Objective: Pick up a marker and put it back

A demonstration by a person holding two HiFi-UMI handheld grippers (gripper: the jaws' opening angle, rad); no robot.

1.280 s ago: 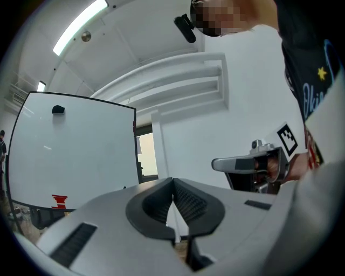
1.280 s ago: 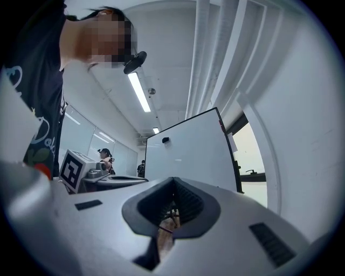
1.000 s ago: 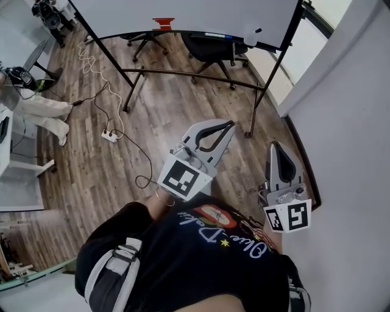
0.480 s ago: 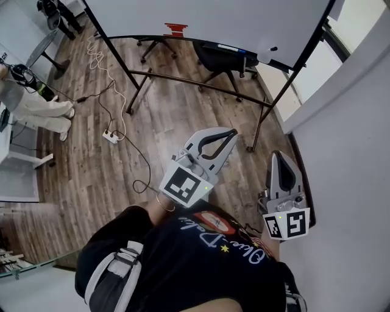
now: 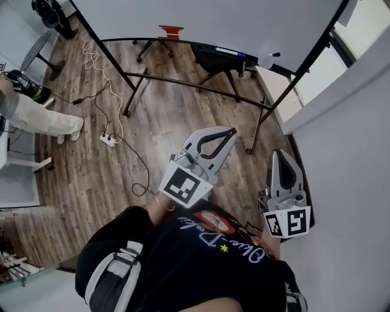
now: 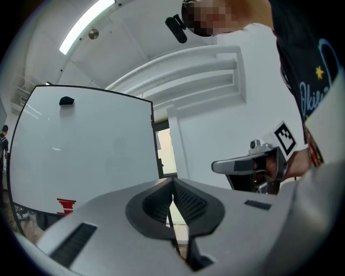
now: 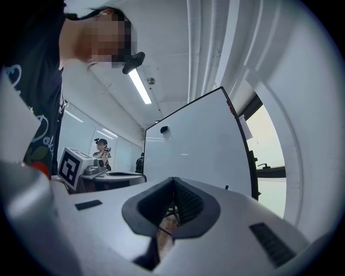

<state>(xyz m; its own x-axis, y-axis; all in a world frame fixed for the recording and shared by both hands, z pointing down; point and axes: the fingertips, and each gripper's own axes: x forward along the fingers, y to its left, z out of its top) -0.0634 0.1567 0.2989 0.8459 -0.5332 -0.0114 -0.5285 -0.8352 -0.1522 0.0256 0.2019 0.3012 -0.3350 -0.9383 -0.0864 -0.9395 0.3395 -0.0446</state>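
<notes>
The marker (image 5: 230,52) lies flat along the tray (image 5: 183,44) at the foot of the whiteboard (image 5: 201,15). It has a pale barrel with a blue end, and any print on it is too small to read. It is well apart from both grippers, ahead of them across the wooden floor (image 5: 177,109), and nothing touches it.

The left gripper (image 5: 230,130) points towards the board's stand with its jaws brought together at the tips and nothing between them. The right gripper (image 5: 278,152), beside the white wall, also has its jaws closed on nothing.

A red mark (image 5: 171,29) sits at the board's lower edge, unreadable. The person's black shirt (image 5: 201,256) carries cursive lettering that cannot be read with certainty.

An office chair (image 5: 214,60) stands behind the board, just below the marker in the head view. A white power strip (image 5: 108,138) lies on the floor to the left.
</notes>
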